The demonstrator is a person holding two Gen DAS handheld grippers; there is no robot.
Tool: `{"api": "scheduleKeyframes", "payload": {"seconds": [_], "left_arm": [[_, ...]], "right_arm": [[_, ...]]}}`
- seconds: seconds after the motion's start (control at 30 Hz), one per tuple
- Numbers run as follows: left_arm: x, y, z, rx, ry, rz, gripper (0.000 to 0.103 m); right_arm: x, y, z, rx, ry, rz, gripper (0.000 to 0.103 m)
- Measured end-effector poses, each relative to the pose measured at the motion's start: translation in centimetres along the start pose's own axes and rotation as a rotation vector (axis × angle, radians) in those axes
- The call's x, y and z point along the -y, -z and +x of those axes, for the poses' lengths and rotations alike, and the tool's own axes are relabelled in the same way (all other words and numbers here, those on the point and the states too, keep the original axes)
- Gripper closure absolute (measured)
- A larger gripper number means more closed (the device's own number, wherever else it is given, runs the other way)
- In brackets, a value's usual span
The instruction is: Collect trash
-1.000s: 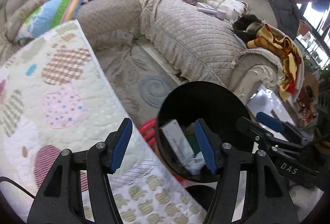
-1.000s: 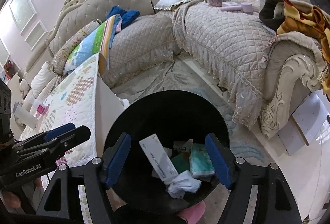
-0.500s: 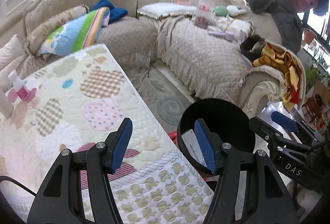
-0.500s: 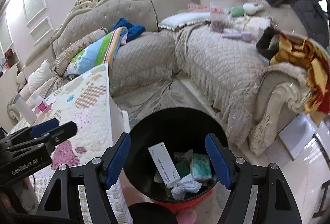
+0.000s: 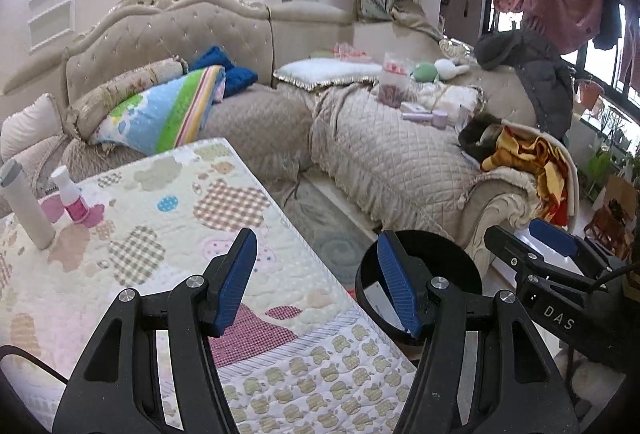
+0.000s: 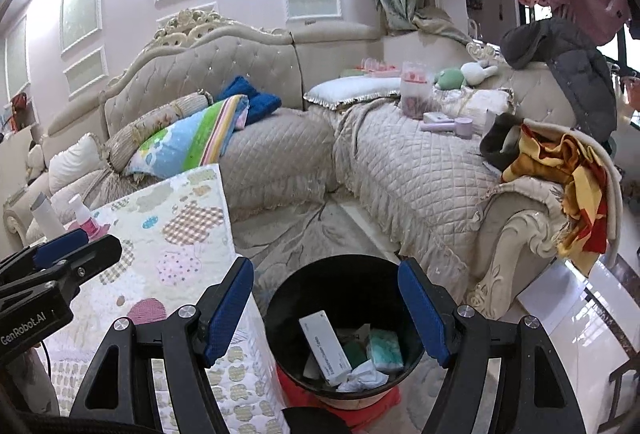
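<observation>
Trash bin (image 6: 344, 274) stands beside table edge (image 6: 230, 234).

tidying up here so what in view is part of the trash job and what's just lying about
Job:
- bin
- white box in it
- crumpled tissue in it
- left gripper, empty
- right gripper, empty

Lying about:
- pink bottle
- striped pillow
- yellow cloth
</observation>
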State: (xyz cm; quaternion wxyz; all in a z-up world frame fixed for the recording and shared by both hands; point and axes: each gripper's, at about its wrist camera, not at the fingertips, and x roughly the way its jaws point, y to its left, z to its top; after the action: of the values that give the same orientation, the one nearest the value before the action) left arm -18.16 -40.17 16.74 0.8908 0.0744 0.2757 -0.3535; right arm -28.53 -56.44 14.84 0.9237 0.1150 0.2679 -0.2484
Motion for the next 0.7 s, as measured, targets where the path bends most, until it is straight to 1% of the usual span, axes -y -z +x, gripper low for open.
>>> {"api": "scheduleKeyframes", "payload": {"seconds": [0.2,0.7], "left_arm": [[-0.3,0.0,-1.0,0.026,0.01,-0.001,0.041],[-0.6,0.0,-0.9,0.02,0.017,-0.008,0.041]], "right_arm": [[-0.5,-0.2,-1.0,0.023,0.012,-0.005,0.03],[-1.3,-0.6,-1.5,0.039,0.028,-0.036,0.03]]}}
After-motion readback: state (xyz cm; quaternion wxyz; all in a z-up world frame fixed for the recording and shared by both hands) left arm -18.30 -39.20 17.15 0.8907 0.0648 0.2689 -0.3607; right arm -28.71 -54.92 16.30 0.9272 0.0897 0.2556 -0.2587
